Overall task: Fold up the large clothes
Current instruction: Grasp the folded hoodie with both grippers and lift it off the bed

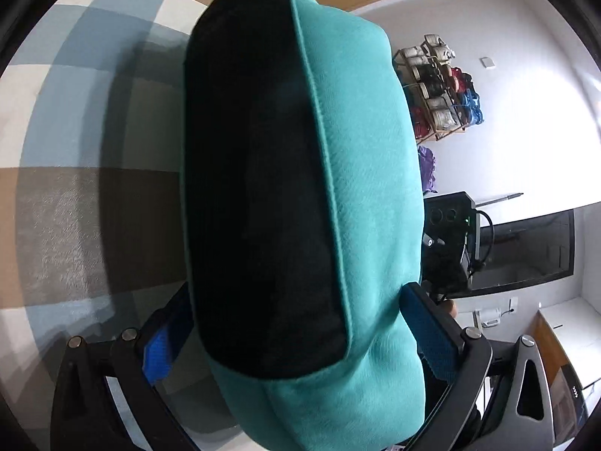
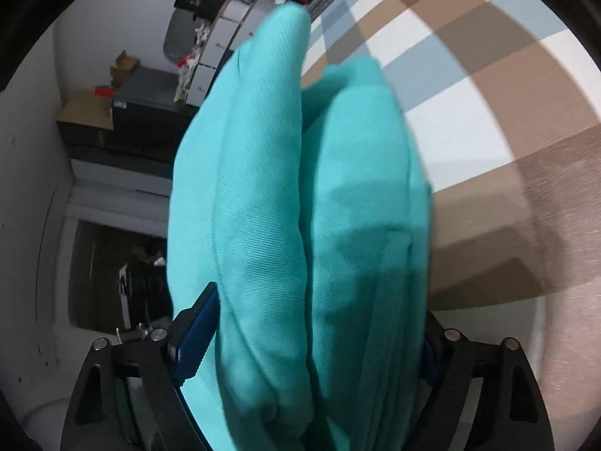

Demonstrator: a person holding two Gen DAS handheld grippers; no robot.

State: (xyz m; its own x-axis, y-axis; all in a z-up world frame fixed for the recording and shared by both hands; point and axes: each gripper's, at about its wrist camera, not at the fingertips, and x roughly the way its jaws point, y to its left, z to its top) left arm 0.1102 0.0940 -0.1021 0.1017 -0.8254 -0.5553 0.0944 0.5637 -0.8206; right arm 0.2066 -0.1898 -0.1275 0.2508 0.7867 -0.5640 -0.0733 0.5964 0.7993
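Two claws are mine, and both of them have hold of the same big teal garment [image 1: 360, 173]. My left claw [image 1: 300, 342] is closed on a thick bunch of it, with a blue pad [image 1: 432, 334] pressed against the cloth on one side and the other blue pad [image 1: 161, 353] peeking out on the other side. From this claw I can see a dark opening [image 1: 259, 203] in the cloth, with a stitched hem running along its edge. The cloth is lifted up, and the checked rug [image 1: 82, 120] with blue, brown and white squares is behind it. A rack of shoes [image 1: 439, 90] stands by the white wall, well apart from the cloth. My right claw [image 2: 311, 345] is also closed on the teal garment [image 2: 293, 195], which bunches into fat folds between the pads and fills the middle of the view. One blue pad [image 2: 195, 334] shows on the left, touching the cloth. The same checked rug [image 2: 488, 105] is on the right side behind the cloth. Some boxes [image 2: 94, 112] sit on a dark shelf on the other side, far back.
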